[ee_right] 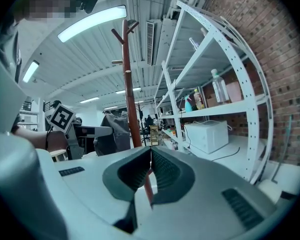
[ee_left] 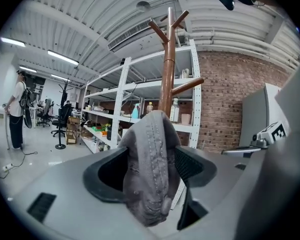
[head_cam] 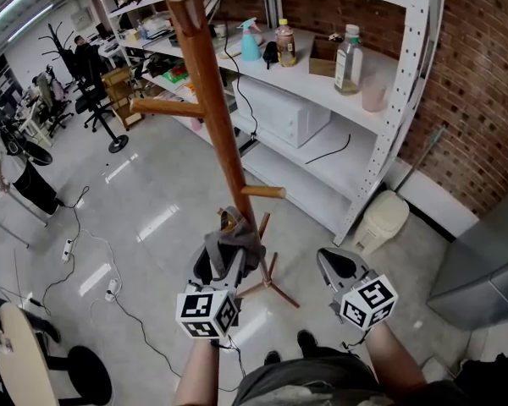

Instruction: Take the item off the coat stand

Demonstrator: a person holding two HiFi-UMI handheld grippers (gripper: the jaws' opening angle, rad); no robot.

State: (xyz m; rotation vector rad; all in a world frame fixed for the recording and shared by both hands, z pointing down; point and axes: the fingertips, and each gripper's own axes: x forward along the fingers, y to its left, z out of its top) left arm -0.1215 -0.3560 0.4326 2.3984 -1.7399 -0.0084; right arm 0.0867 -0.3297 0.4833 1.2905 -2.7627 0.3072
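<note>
A tall wooden coat stand (head_cam: pixel 220 117) rises in front of me, also seen in the left gripper view (ee_left: pixel 166 79) and the right gripper view (ee_right: pixel 131 99). A grey cloth item (head_cam: pixel 237 245) hangs low by its pole. My left gripper (head_cam: pixel 227 259) reaches up to it with the jaws spread wide. The grey item (ee_left: pixel 150 169) sits between them, and a dark gap shows beside the left pad (ee_left: pixel 110 171). My right gripper (head_cam: pixel 339 265) hangs to the right, apart from the stand. Its jaws (ee_right: pixel 151 156) meet with nothing in them.
White metal shelving (head_cam: pixel 406 100) with bottles and a white box stands behind the stand, against a brick wall. A cream bin (head_cam: pixel 383 218) and a grey cabinet (head_cam: pixel 483 260) are at the right. Cables (head_cam: pixel 93 260) lie on the floor at the left, near a person (head_cam: pixel 17 172).
</note>
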